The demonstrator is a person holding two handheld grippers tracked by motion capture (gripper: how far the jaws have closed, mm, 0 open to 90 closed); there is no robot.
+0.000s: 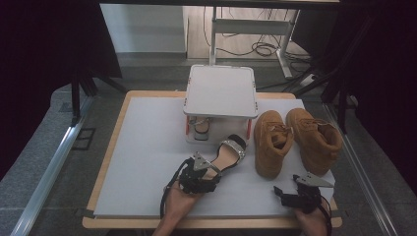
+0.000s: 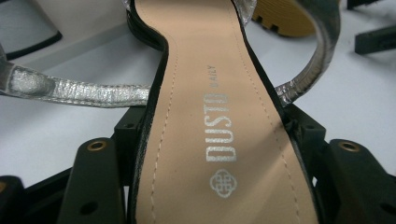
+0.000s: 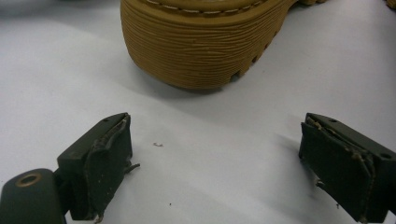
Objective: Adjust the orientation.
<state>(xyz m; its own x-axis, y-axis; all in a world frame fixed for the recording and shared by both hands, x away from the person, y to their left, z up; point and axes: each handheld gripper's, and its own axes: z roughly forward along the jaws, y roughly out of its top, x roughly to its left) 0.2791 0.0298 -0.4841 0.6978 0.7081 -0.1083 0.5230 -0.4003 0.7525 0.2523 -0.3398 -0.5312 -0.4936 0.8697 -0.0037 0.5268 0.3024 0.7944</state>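
Two grippers are at work, and we hold the sandal (image 2: 205,140) in the left gripper (image 1: 199,178), its jaws clamped on the sides of the insole near the heel. The sandal lies low over the white sheet (image 1: 147,162), toe toward the white box (image 1: 221,93), which stands at the far middle of the bench (image 1: 105,167). A second sandal (image 1: 200,127) seems to sit in the open space under the box, so we judge one shoe is already stowed and this one is on its way there; sliding it in beside its mate is what remains. Whether the boots (image 1: 295,140) are to follow we cannot tell.

Our right gripper (image 1: 290,192) rests near the front right corner, jaws apart and empty, pointing at the ribbed sole of the nearer boot (image 3: 205,46).

Under the sheet the bench is pale wood. Around it we see grey floor, dark curtains at both sides, a metal frame and loose cables beyond.
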